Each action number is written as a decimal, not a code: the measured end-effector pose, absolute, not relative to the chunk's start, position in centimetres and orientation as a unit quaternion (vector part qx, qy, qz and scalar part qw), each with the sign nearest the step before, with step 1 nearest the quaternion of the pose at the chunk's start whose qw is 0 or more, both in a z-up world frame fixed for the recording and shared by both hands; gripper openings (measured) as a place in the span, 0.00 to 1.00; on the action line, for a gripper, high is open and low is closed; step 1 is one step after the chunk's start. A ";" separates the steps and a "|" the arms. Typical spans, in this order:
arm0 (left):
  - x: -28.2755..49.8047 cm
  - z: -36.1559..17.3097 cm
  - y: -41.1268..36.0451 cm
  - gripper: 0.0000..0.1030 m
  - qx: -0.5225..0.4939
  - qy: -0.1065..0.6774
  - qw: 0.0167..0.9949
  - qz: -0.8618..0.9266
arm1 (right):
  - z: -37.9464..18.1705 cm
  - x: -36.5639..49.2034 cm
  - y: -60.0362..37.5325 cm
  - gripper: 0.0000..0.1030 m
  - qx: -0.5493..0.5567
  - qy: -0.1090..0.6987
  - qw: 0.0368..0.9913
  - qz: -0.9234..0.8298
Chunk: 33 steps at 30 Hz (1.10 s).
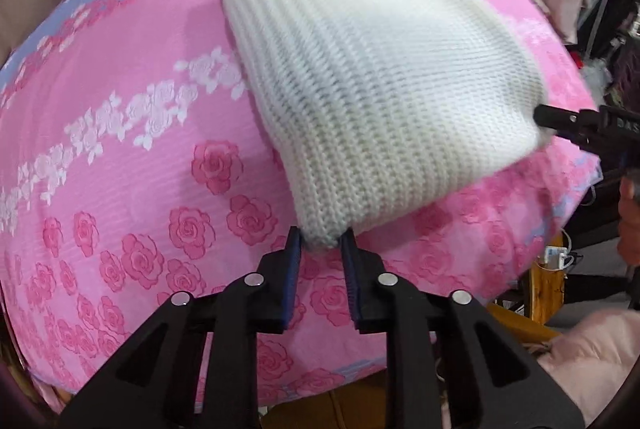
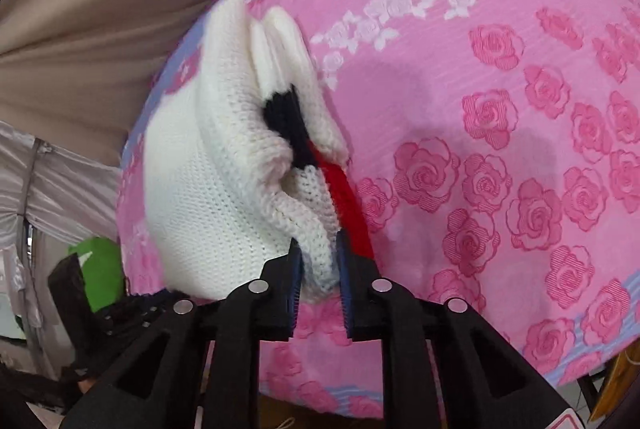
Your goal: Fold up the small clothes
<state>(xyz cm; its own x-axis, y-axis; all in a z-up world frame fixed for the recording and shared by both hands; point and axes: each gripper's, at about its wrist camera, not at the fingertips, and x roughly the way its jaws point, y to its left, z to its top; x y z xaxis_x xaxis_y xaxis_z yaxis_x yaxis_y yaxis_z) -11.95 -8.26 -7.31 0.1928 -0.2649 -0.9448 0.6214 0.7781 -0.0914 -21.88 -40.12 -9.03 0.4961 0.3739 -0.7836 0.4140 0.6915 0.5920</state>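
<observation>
A white knitted garment (image 1: pixel 372 77) hangs stretched above a pink rose-patterned cloth (image 1: pixel 132 149). My left gripper (image 1: pixel 320 243) is shut on its near corner. My right gripper shows at the right edge of the left wrist view (image 1: pixel 560 121), at the garment's other corner. In the right wrist view my right gripper (image 2: pixel 319 261) is shut on a bunched edge of the garment (image 2: pixel 208 181), where black and red knit patches (image 2: pixel 340 189) show among the white folds.
The pink cloth (image 2: pixel 500 101) covers a round surface with a lilac border. A beige curtain (image 2: pixel 80 9) hangs behind. A green object (image 2: pixel 100 269) and dark clutter lie at lower left in the right wrist view. Wooden furniture (image 1: pixel 544 289) and a pink padded item (image 1: pixel 592 357) stand beside the surface.
</observation>
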 end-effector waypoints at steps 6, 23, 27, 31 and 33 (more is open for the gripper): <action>-12.1 -1.6 -7.4 0.47 0.100 0.495 0.805 -0.311 | -1.7 -20.4 -40.3 0.44 0.316 0.475 0.821 -0.027; -7.9 -4.4 -10.2 0.55 0.112 0.533 0.803 -0.242 | -5.3 -10.5 -40.5 0.18 0.296 0.487 0.822 -0.005; -8.0 -4.8 -10.5 0.59 0.103 0.539 0.801 -0.239 | -7.0 -10.8 -40.8 0.26 0.303 0.504 0.809 -0.011; -7.1 -4.6 -9.9 0.78 0.016 0.540 0.805 -0.246 | -3.9 -13.7 -41.2 0.58 0.325 0.466 0.823 -0.024; -6.0 -4.9 -9.3 0.84 -0.029 0.540 0.806 -0.240 | -4.4 -15.4 -41.4 0.64 0.340 0.465 0.817 -0.024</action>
<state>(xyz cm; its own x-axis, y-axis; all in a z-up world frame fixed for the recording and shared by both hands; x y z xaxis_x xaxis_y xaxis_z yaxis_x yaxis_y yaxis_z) -5.96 -9.30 -4.85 0.3020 -0.4185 -0.8565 0.3556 0.8831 -0.3061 -15.36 -41.43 -4.36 0.5654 0.2768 -0.7770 0.3568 0.7672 0.5330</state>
